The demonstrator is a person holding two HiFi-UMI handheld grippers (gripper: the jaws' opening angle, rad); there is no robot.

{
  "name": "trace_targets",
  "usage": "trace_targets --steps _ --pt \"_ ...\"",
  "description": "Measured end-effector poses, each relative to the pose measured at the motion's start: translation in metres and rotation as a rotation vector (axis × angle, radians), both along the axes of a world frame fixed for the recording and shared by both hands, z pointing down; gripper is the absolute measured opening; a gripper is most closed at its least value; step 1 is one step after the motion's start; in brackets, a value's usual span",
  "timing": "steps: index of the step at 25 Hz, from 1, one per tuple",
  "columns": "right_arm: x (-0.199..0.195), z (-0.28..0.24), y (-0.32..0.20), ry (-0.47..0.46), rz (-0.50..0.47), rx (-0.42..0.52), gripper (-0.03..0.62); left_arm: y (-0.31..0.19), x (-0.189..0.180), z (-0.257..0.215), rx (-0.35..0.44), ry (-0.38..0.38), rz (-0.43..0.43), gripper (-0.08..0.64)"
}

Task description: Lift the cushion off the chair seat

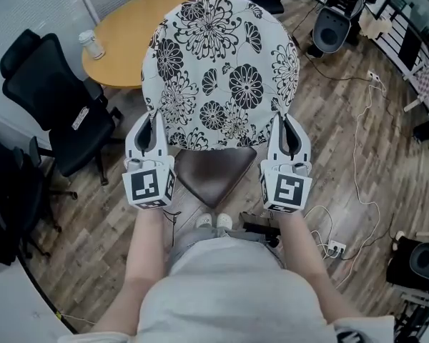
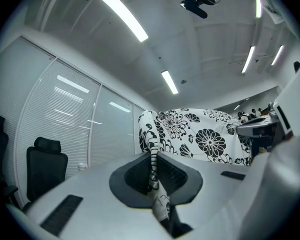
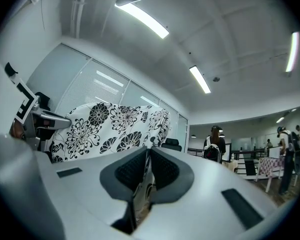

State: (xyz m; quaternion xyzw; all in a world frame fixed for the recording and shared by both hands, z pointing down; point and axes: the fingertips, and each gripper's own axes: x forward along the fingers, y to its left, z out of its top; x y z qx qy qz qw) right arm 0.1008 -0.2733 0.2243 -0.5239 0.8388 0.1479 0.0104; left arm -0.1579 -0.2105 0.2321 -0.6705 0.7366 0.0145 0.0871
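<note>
Left of the left gripper (image 1: pixel 151 122) a black office chair (image 1: pixel 57 95) stands on the wooden floor (image 1: pixel 93 220). Beyond it, ahead and left of that gripper, is a round wooden table (image 1: pixel 125 31) with a small clear jar (image 1: pixel 92 44) near its edge.

The left gripper is clamped on the left lower edge of the cushion (image 1: pixel 218 70). In the left gripper view the black-and-white flowered cloth runs straight down between the two dark pads, which press on it from both sides.

The cushion spreads between the two grippers and ahead of them, rising above the jaw tips and hiding part of the table. Below its lower edge, between the grippers and nearer the person, the brown chair seat (image 1: pixel 216 171) shows bare. Whether the cushion's lower edge touches the seat's far part I cannot tell.

The right gripper (image 1: pixel 287 123) is closed on the cushion's right lower edge. The right gripper view shows a fold of the patterned cloth pinched between its pads, the rest of the cushion standing to the left of the jaws.

Right of the right gripper, white cables (image 1: pixel 357 148) trail over the floor, and far off stands a person (image 3: pixel 214 143).
</note>
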Motion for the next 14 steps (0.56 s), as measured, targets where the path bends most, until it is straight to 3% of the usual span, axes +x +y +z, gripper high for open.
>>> trace_targets --steps 14 --pt "-0.002 0.012 0.004 0.001 0.002 0.008 0.035 0.002 0.003 0.008 0.018 -0.008 0.015 0.017"
